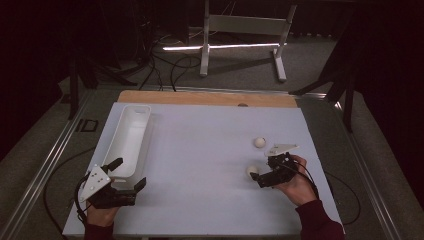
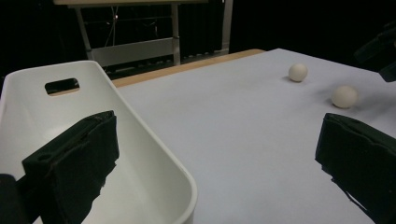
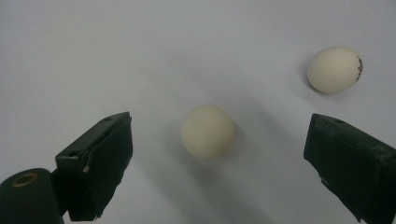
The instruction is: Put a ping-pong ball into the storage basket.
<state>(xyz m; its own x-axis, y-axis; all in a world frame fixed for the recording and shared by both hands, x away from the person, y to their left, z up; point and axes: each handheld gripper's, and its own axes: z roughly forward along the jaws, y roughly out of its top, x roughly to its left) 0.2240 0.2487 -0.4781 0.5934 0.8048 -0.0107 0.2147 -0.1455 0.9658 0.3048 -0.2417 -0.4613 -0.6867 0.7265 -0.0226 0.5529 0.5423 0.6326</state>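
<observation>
The near ball lies on the bench on the person's right side, and the right gripper points straight at it with its jaws spread wide, one to each side of the ball and neither touching it. In the right gripper view the ball sits midway between the two black jaws, which suggests the hand is lined up for a pinch across its middle and only needs to move forward and close. A second ball, with a small dark mark on one side, rests a little farther off, apart from the first, so a grasp on the near one should not disturb it. Across the bench, the left gripper is also spread, with one jaw inside the near end of the long white bin and the other outside, straddling its wall. That looks like a way to steady the bin, the likely place for the balls, though the jaws are not yet pressed on it.
</observation>
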